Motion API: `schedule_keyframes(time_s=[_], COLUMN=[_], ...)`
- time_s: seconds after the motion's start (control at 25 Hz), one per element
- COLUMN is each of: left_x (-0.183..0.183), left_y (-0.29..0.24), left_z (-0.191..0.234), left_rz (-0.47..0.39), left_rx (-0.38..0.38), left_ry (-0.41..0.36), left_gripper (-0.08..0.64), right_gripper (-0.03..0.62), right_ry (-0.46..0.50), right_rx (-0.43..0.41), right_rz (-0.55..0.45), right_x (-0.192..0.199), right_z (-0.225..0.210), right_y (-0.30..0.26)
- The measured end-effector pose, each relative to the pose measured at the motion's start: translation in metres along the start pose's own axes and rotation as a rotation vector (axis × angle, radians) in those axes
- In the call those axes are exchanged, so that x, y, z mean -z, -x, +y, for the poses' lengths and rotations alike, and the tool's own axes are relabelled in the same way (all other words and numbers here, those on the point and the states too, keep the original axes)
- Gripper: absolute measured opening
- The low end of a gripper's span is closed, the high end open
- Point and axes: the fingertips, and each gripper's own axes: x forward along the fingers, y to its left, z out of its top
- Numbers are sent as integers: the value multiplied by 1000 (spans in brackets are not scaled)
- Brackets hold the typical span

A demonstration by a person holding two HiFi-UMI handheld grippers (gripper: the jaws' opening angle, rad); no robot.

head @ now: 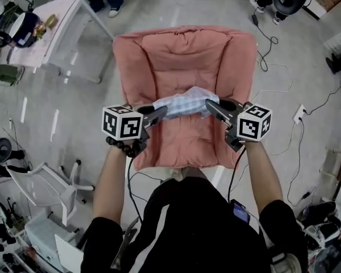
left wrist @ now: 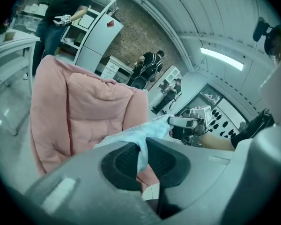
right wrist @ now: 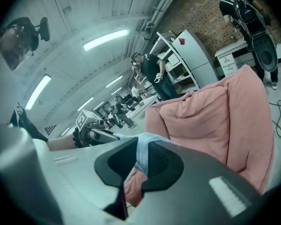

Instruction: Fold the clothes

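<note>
A light blue checked garment [head: 184,103] hangs bunched between my two grippers above the pink cushioned chair [head: 159,56]. My left gripper [head: 165,112] is shut on the garment's left end; the cloth [left wrist: 143,149] runs out from between its black pads. My right gripper [head: 209,104] is shut on the right end, and there too the blue cloth [right wrist: 143,153] is pinched between the pads. From each gripper view the other gripper shows across the cloth, the right gripper [left wrist: 171,121] in one and the left gripper [right wrist: 117,136] in the other. The garment's lower part is hidden by folds.
The pink chair [right wrist: 215,121] fills the space ahead of me. A white table [head: 57,27] stands at the back left, a white frame [head: 45,181] at my left. Cables [head: 273,50] trail over the floor on the right. Several people [left wrist: 147,67] stand further back in the room.
</note>
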Motion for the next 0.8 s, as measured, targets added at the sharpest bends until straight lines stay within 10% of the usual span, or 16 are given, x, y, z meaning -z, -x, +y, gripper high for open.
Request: schedule_keyframes(time_s=[0.8], left_x=[241], left_y=[7], left_z=[-42], left_rz=[246], left_rx=[37], left_ry=[71], left_gripper=[31], right_gripper=[29], right_ry=[-154], right_rx=[109], right_rz=[206], right_x=[240], right_z=[61], right_y=[49])
